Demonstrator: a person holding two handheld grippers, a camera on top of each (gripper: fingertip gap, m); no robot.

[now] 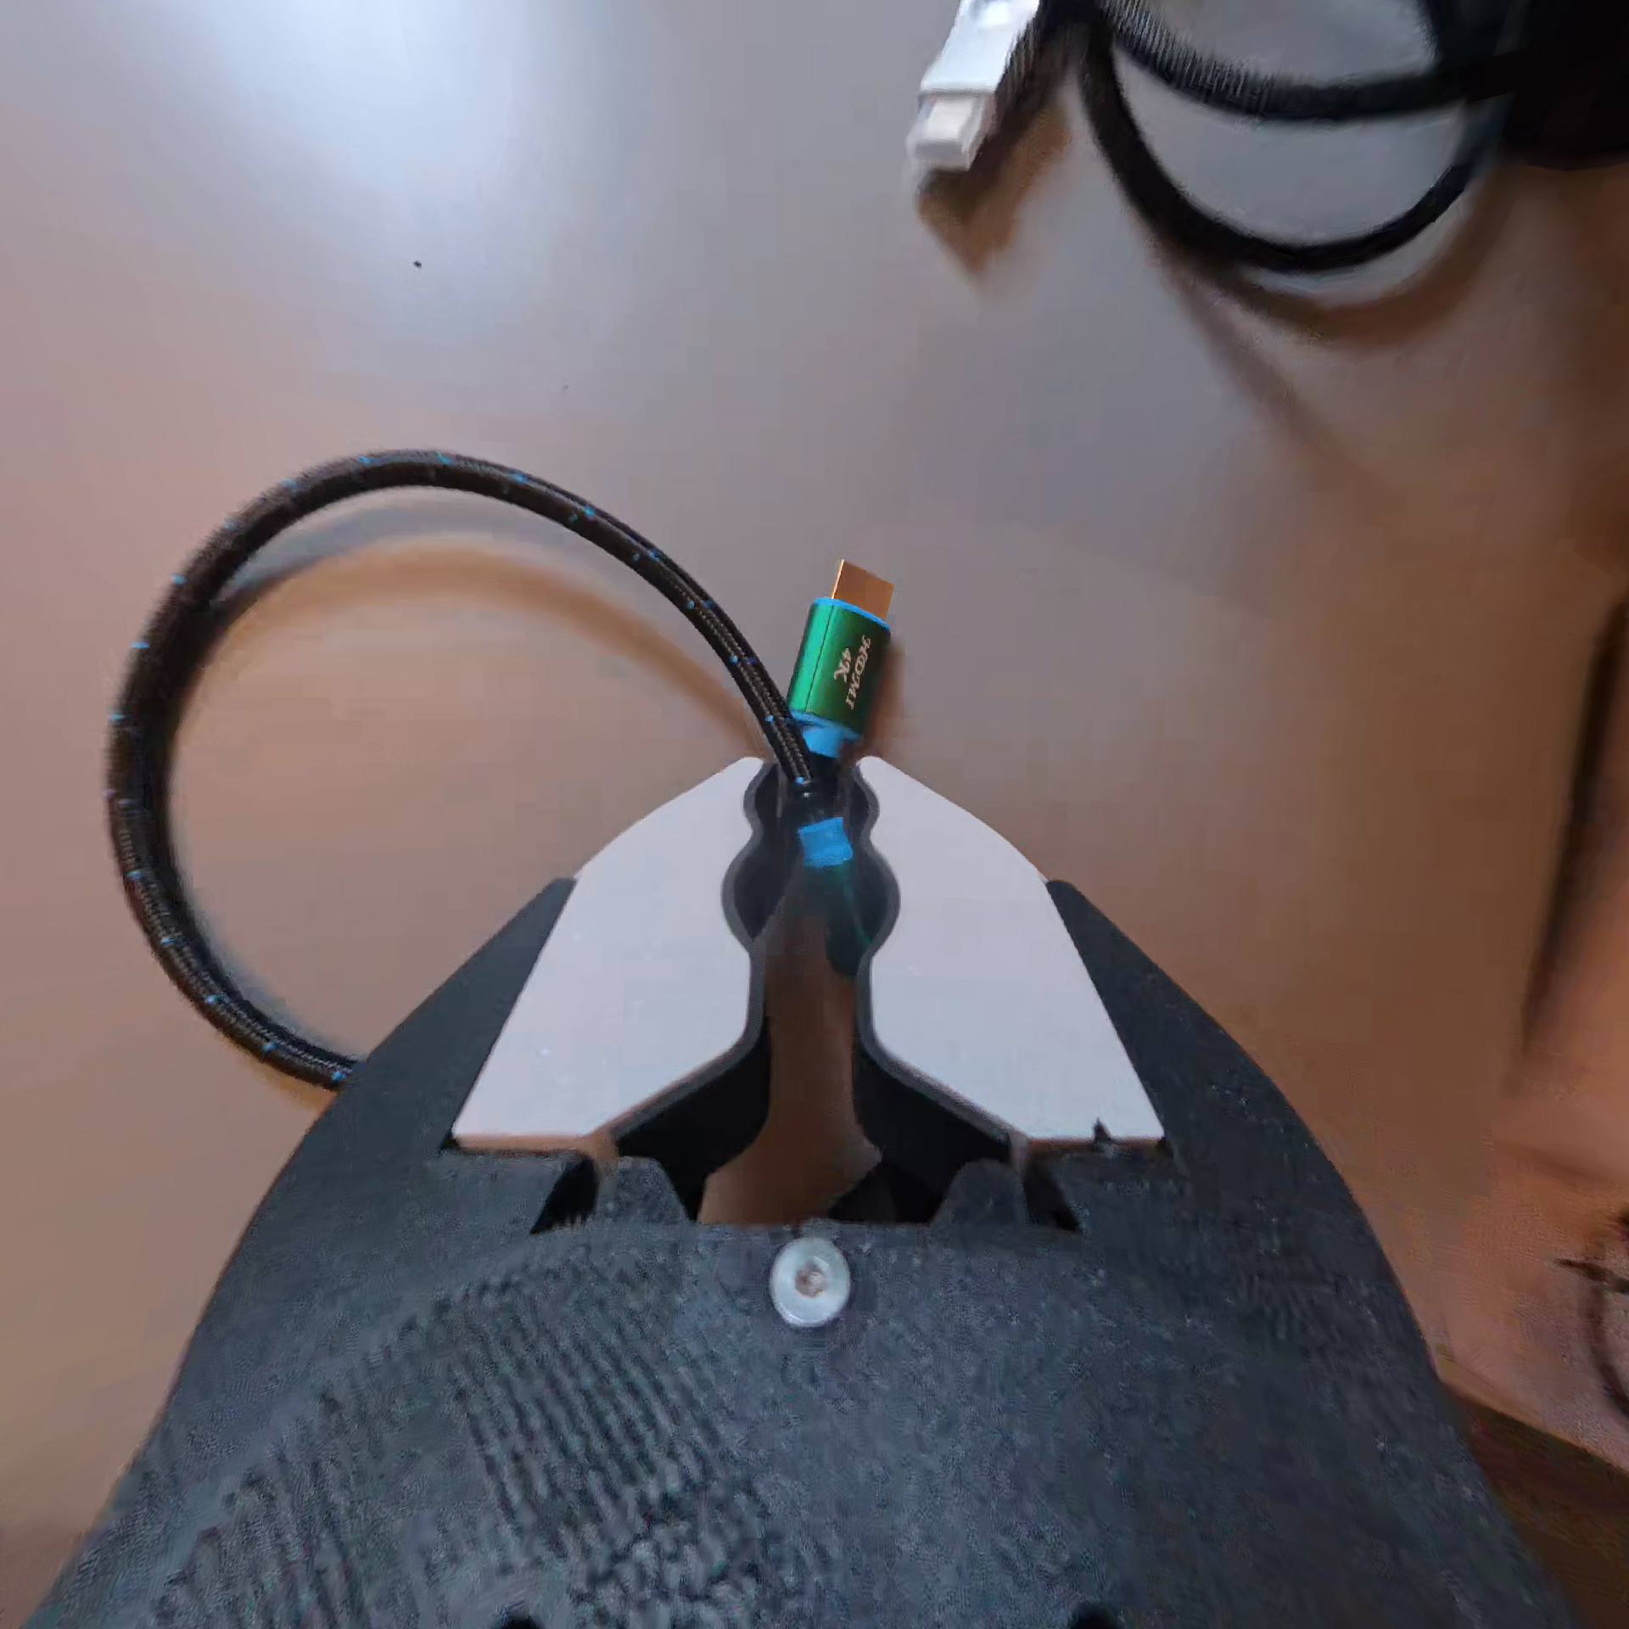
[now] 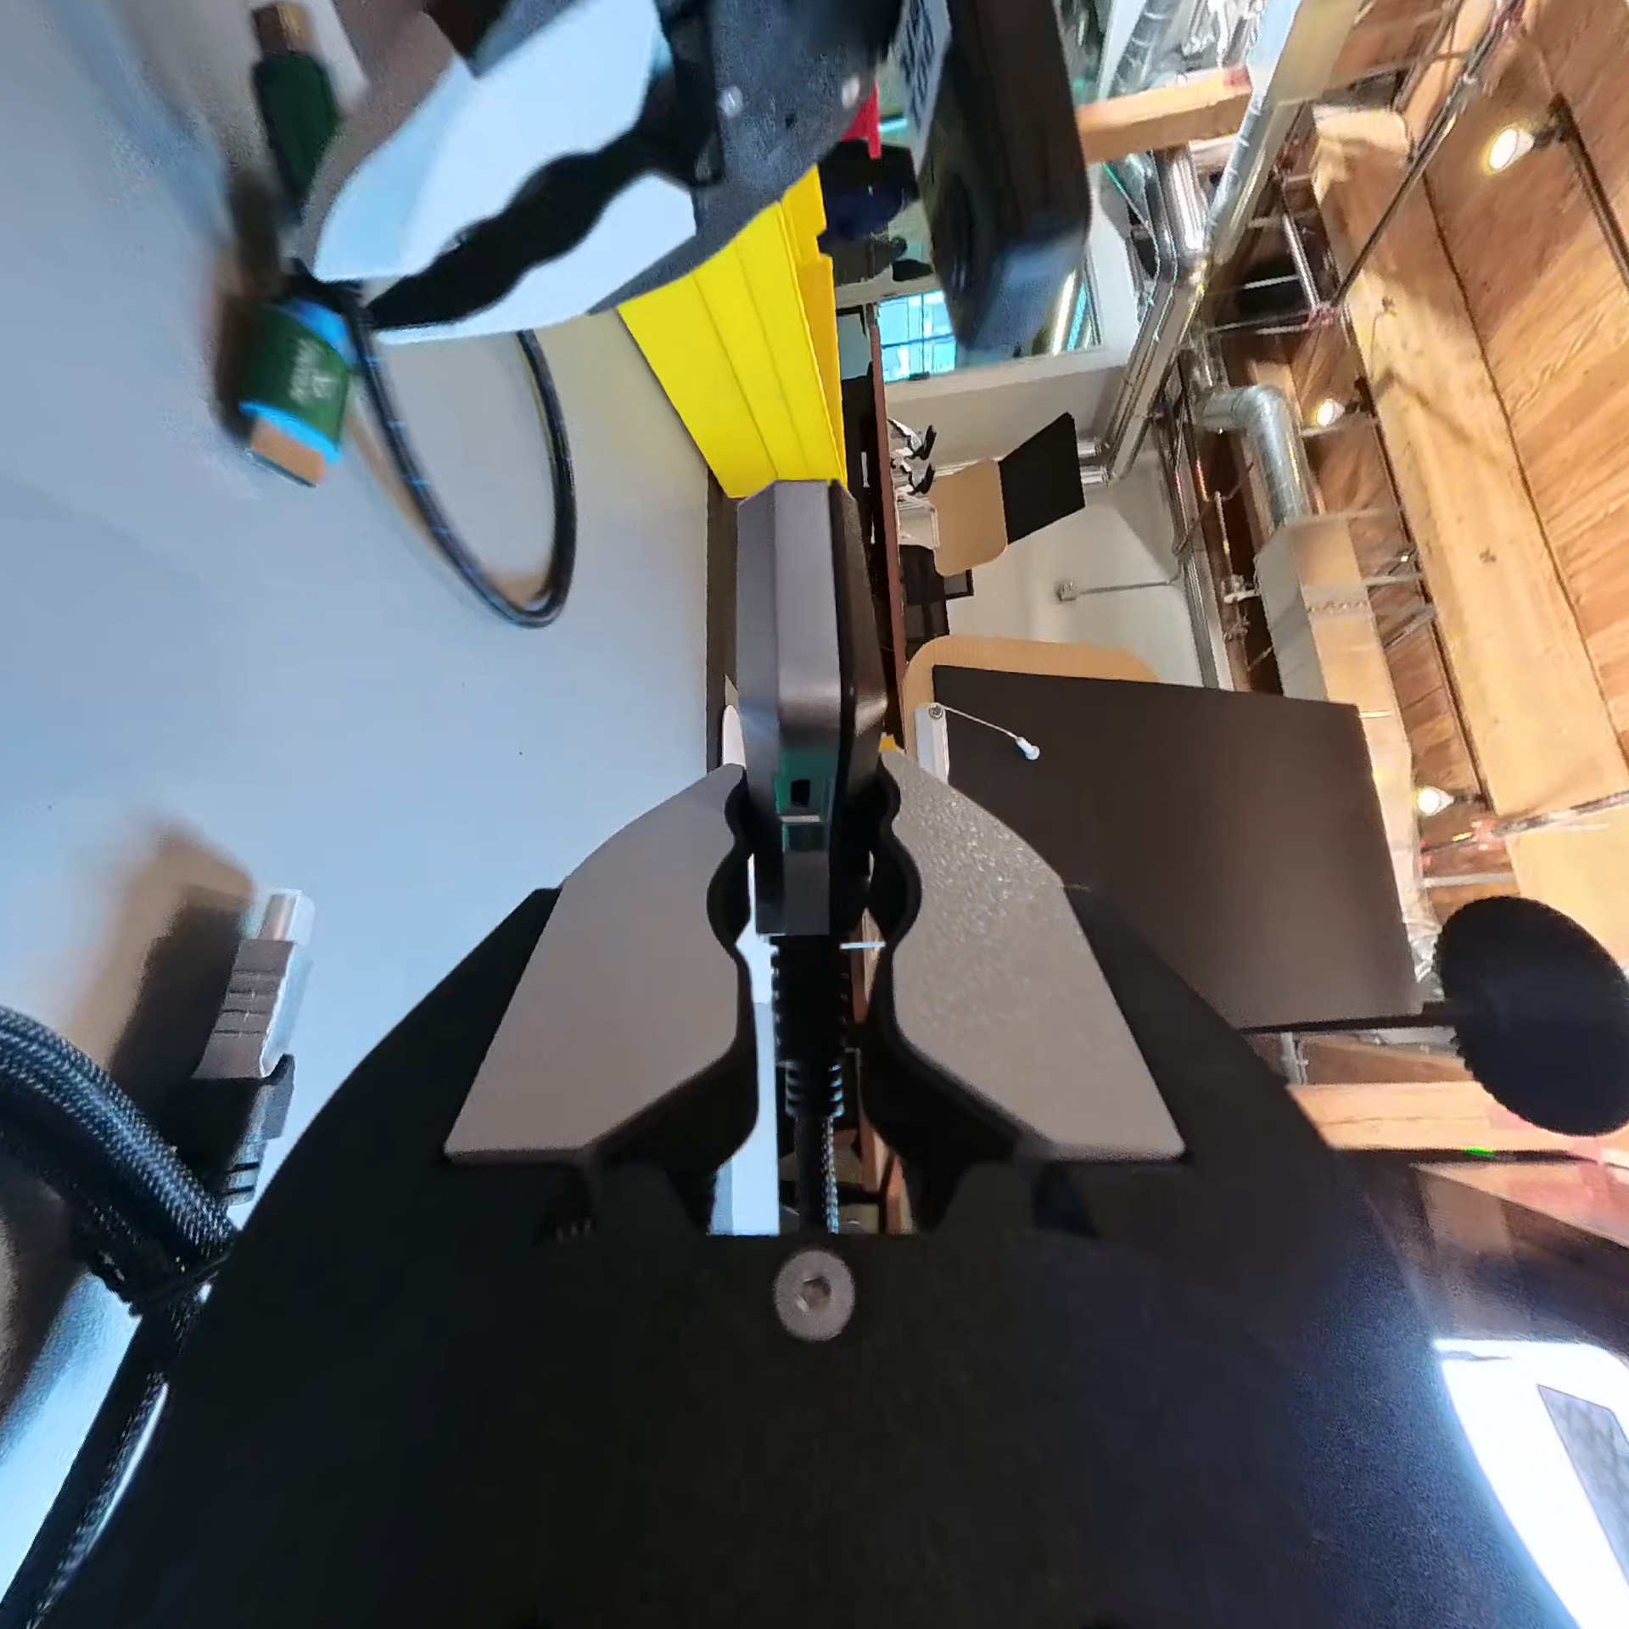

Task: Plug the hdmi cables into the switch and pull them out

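Note:
My left gripper (image 1: 811, 776) is shut on the black braided cable (image 1: 176, 705) just behind its green HDMI plug (image 1: 842, 665). The plug's gold tip points away, above the table (image 1: 529, 264). A second green plug (image 1: 833, 890) shows between the fingers, lower down. My right gripper (image 2: 807, 784) is shut on the black switch (image 2: 798, 652), held on edge, with its own cable running back between the fingers. In the right wrist view the left gripper (image 2: 331, 273) is at the upper left, holding its green plug (image 2: 295, 388). The other green plug (image 2: 295, 97) lies beyond it.
A silver HDMI plug (image 2: 256, 996) on a thick black braided cable (image 2: 106, 1172) lies at the lower left; the left wrist view shows it (image 1: 970, 79) with a cable loop (image 1: 1278, 238). Yellow bins (image 2: 767, 353) stand at the table's far edge. A black round object (image 2: 1534, 1014) is at the right.

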